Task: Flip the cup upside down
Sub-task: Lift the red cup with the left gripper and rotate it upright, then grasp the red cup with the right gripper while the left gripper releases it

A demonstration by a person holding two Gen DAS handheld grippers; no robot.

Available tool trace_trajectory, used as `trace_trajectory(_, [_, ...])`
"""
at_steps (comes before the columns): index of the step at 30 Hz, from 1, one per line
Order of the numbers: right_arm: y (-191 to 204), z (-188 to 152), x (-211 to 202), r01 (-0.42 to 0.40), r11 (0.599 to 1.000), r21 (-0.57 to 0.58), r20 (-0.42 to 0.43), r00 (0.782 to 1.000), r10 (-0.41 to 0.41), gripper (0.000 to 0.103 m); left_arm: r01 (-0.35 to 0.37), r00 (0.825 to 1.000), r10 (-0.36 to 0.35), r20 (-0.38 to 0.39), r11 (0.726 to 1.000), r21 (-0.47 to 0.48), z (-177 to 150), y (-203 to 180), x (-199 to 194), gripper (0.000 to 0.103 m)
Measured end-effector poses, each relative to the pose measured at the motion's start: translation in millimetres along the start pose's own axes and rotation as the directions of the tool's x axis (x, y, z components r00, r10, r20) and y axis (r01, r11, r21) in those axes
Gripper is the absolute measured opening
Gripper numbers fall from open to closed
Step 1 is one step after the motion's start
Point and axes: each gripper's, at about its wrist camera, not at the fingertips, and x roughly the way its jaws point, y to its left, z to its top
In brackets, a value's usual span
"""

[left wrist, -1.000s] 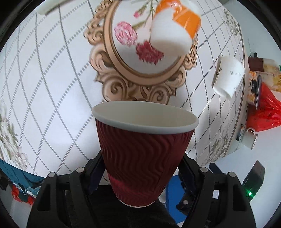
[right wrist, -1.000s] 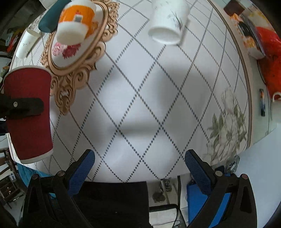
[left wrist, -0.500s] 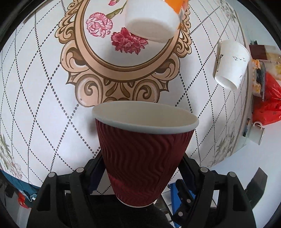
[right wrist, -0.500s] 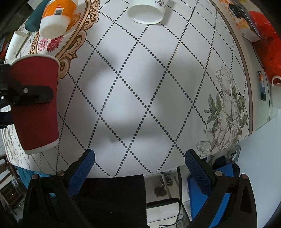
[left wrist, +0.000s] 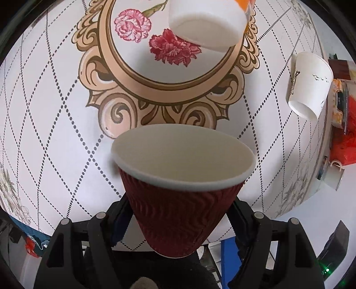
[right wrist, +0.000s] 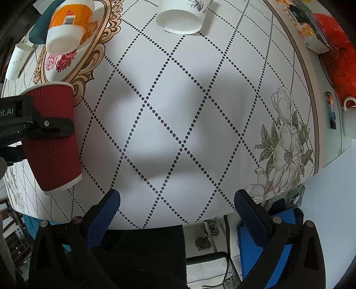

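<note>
My left gripper is shut on a dark red ribbed paper cup with a white rim, held above the patterned table; its open mouth tips away from me toward the tabletop. In the right wrist view the same red cup hangs at the left, clamped by a black finger, mouth toward the far side and base toward the near table edge. My right gripper is open and empty above the near table edge.
An orange and white cup stands inverted on the floral medallion, also seen in the right wrist view. A white paper cup stands inverted to the right. Red bags and a white mug sit beyond the table's right edge.
The left gripper has tipped the red cup forward, so its mouth shows more, and has moved toward the medallion. The right gripper has drawn back toward the near table edge.
</note>
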Motion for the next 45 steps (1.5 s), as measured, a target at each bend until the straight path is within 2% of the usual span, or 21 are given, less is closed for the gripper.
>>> trace_trajectory(2, [-0.2,-0.7,-0.1,-0.001,1.000,0.001,0.001,1.000,0.001,0.103,-0.019,1.000,0.019,0.013,1.000,0.007,0.0,-2.1,0.0,0.086])
trace_trajectory(3, [-0.2,-0.2,-0.8,-0.001,1.000,0.002,0.002,1.000,0.001,0.103,-0.020,1.000,0.020,0.018,1.000,0.008,0.3,-2.5,0.0,0.088])
trace_trajectory(13, [-6.0,-0.8,-2.7,-0.001,1.000,0.017,0.006,1.000,0.001,0.103,-0.032,0.999,0.031,0.041,0.999,0.016,-1.4,-1.7,-2.5,0.089])
trace_trajectory(19, [-8.6,-5.7,-1.7,-0.002,1.000,0.024,0.013,1.000,0.002,0.103,-0.015,0.998,0.014,0.059,0.999,0.029,-9.4,-2.5,-12.5,0.090])
trace_trajectory(23, [-10.5,-8.5,-5.2,-0.005,1.000,0.028,0.022,1.000,0.005,0.103,0.007,0.997,-0.011,0.081,0.999,0.038,-17.1,-2.3,-29.2,0.090])
trace_trajectory(29, [-9.6,-10.2,-21.3,-0.032,0.999,0.033,0.047,0.998,0.031,0.103,0.053,0.987,-0.063,0.151,0.996,0.067,-24.6,4.6,-75.6,0.090])
trace_trajectory(34, [-3.1,-13.4,-39.8,-0.089,0.995,0.034,0.078,0.993,0.086,0.103,-0.007,0.968,-0.014,0.252,0.997,0.083,-42.6,23.1,-110.4,0.090])
trace_trajectory(38, [11.1,-10.6,-47.9,-0.128,0.992,0.023,0.104,0.987,0.125,0.103,-0.110,0.942,0.084,0.326,0.992,0.061,-53.6,47.0,-119.6,0.090])
trace_trajectory(41, [24.5,0.2,-52.7,-0.188,0.982,0.033,0.132,0.974,0.182,0.101,-0.150,0.931,0.137,0.337,0.989,0.012,-61.1,68.2,-113.5,0.090])
trace_trajectory(45, [38.2,16.3,-52.2,-0.285,0.956,0.075,0.142,0.952,0.273,0.094,-0.157,0.931,0.167,0.324,0.986,-0.057,-65.3,99.7,-101.5,0.090])
